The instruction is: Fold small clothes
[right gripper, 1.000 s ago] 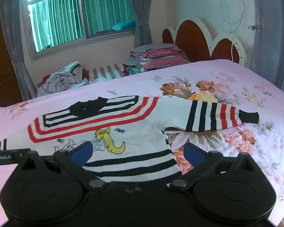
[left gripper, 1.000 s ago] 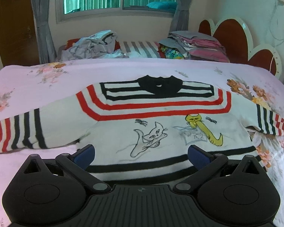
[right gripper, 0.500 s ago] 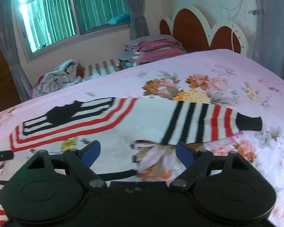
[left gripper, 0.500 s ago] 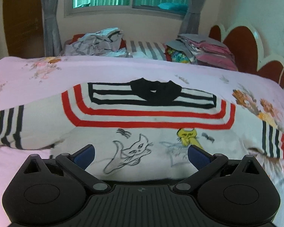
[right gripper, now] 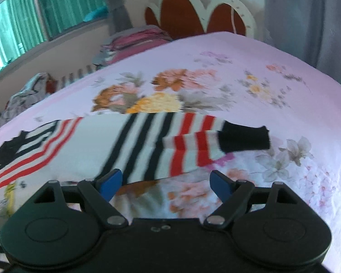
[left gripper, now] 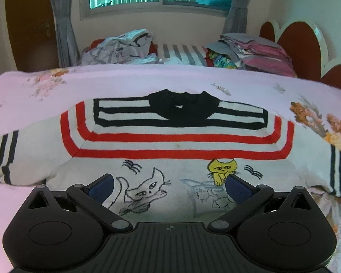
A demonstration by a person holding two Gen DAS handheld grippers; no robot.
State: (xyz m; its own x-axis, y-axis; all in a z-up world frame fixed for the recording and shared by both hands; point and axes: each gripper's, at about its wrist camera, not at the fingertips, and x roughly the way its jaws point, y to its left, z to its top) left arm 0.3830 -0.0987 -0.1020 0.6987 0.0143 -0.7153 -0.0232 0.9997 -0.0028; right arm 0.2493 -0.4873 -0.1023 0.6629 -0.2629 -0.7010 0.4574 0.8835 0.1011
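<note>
A white knit sweater (left gripper: 177, 141) with red and black stripes, a black collar and cat drawings lies face up, spread flat on the pink floral bedsheet (left gripper: 125, 79). My left gripper (left gripper: 169, 177) hovers open over the sweater's lower chest, above the cat drawings, with nothing between its blue pads. In the right wrist view the sweater's right sleeve (right gripper: 170, 141) stretches out sideways and ends in a black cuff (right gripper: 243, 138). My right gripper (right gripper: 166, 174) stands open just short of that sleeve, its pads on nothing. The view is motion-blurred.
At the far side of the bed lie a crumpled heap of clothes (left gripper: 122, 45), a striped pillow (left gripper: 181, 53) and a stack of folded clothes (left gripper: 257, 47). A red and white headboard (left gripper: 302, 43) stands at the right. Bare sheet (right gripper: 238, 68) lies beyond the sleeve.
My left gripper has moved forward and lower over the sweater's chest. My right gripper has swung right from the hem to the right sleeve, and its jaws have narrowed a little.
</note>
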